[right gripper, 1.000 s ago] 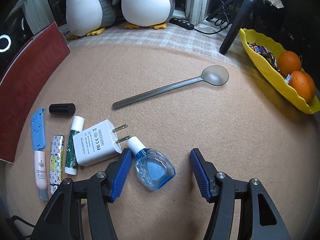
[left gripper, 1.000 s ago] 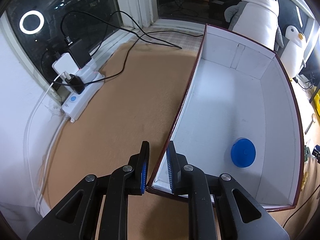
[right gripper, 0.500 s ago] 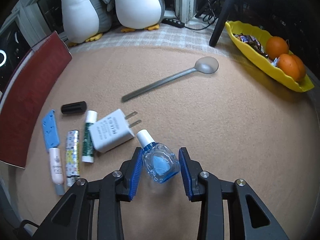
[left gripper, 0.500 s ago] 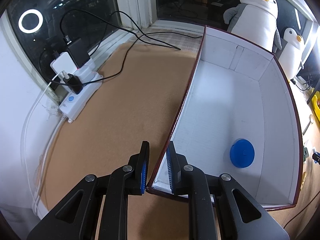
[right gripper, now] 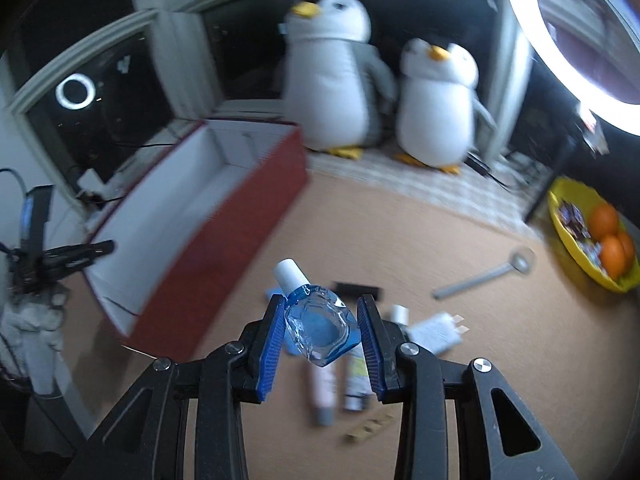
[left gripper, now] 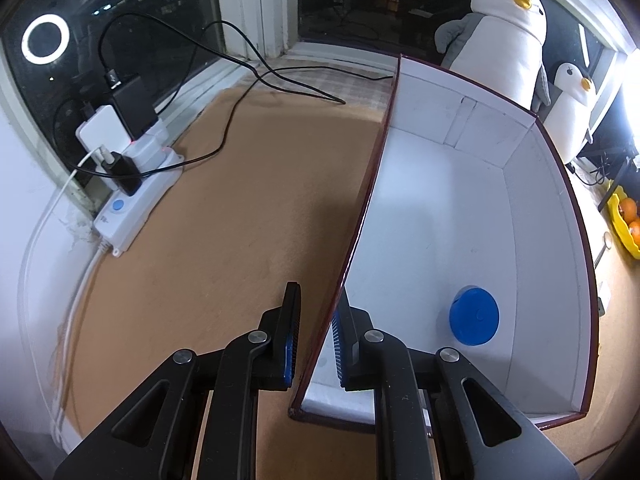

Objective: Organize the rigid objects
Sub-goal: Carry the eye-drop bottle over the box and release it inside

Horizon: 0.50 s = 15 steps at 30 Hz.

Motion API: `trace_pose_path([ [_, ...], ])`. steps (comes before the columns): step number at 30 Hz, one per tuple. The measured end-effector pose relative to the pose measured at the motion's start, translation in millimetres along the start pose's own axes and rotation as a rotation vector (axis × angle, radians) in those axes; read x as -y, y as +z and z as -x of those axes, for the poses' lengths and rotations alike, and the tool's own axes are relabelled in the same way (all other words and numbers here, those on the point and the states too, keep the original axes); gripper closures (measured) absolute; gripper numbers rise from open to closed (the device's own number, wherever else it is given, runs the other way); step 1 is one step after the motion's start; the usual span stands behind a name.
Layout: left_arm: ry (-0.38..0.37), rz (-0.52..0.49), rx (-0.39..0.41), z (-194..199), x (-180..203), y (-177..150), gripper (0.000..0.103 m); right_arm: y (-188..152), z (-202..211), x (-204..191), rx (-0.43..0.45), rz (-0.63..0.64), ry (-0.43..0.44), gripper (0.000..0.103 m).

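My right gripper [right gripper: 320, 312] is shut on a clear blue eye-drop bottle [right gripper: 318, 330] with a white cap and holds it above the brown table. Below it lie a white charger [right gripper: 434, 330], several small tubes [right gripper: 356, 380] and a grey spoon [right gripper: 480, 276]. The red box with a white inside [right gripper: 224, 240] stands to the left. My left gripper [left gripper: 318, 320] straddles the box's left wall [left gripper: 360, 216] near its front corner, jaws narrow but with a gap to the wall. A blue round lid [left gripper: 474, 322] lies inside the box.
Two plush penguins [right gripper: 340, 76] stand behind the table by the window. A yellow bowl with oranges [right gripper: 592, 236] is at the right. A white power strip with chargers and cables [left gripper: 132, 184] lies left of the box. A bright ring light [right gripper: 580, 40] is at the top right.
My right gripper has lifted the eye-drop bottle off the table and swung left towards the box. My left gripper has stayed at the box wall.
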<state>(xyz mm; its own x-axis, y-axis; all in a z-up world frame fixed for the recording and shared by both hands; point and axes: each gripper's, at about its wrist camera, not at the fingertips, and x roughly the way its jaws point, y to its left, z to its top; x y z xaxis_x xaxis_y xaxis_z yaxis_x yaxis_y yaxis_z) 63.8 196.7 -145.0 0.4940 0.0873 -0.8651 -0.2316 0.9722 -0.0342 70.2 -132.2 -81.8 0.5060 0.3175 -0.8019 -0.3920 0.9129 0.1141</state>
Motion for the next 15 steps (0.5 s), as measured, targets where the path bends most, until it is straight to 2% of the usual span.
trace_pose_path([
  [7, -0.031, -0.002, 0.006, -4, -2, 2, 0.090, 26, -29, -83, -0.013, 0.098, 0.087, 0.070],
  [15, -0.057, 0.002, 0.009, -6, -5, 2, 0.090, 35, -72, -142, -0.066, 0.156, 0.129, 0.070],
])
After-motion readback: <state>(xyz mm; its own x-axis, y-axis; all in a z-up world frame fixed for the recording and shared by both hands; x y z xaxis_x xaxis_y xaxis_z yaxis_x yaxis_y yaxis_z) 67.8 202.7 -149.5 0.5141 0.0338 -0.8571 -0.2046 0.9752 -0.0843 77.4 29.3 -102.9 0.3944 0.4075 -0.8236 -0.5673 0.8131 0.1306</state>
